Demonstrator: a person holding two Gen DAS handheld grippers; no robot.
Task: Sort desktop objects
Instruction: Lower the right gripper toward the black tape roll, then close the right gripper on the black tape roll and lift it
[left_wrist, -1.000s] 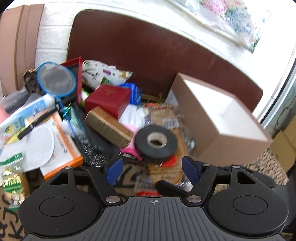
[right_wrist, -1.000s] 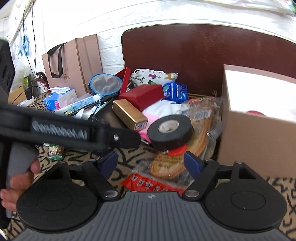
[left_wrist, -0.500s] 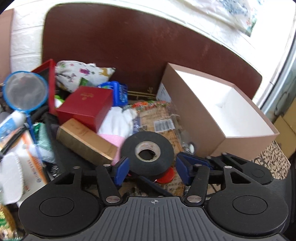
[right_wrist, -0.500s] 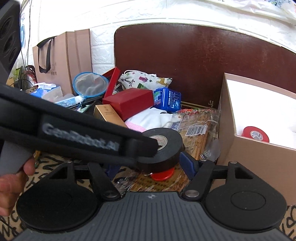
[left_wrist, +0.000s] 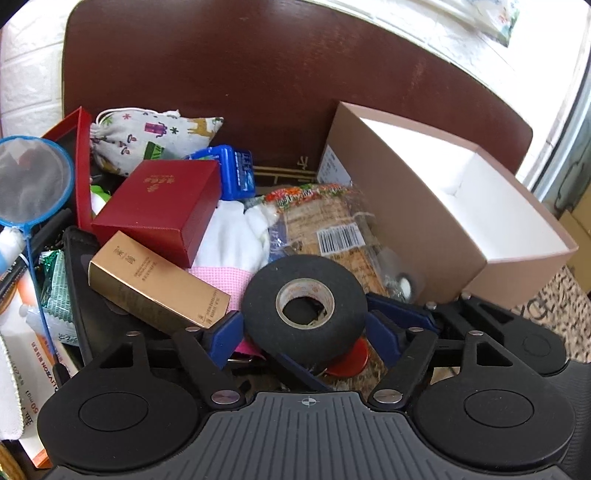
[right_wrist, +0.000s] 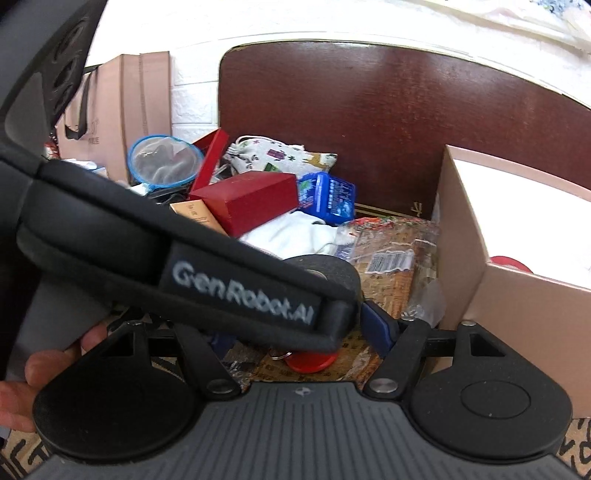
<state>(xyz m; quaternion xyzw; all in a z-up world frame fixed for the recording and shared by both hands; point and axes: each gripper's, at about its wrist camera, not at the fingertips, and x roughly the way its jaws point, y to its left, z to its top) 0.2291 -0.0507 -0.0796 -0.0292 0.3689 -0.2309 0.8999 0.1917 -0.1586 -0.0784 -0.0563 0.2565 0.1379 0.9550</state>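
Your left gripper: blue pads spread, one on each side of the black tape roll; whether the pads touch its rim, you cannot tell; roll tilted, cardboard core showing, lying on the clutter.

Your right gripper: right blue pad visible, left pad hidden behind the body of your left gripper, which crosses the right wrist view; spread or pressed together, you cannot tell.

Beneath the roll: red round disc, partly covered.

Just left of the roll: gold carton; behind it, red gift box; between these and the roll, white-and-pink cloth.

Behind the roll: clear snack packet with barcode.

Right: open brown cardboard box, white inside; a red tape roll lies in it.

Further back: blue packet; printed drawstring pouch.

Far left: blue-rimmed mesh net.

Rear: dark brown board.
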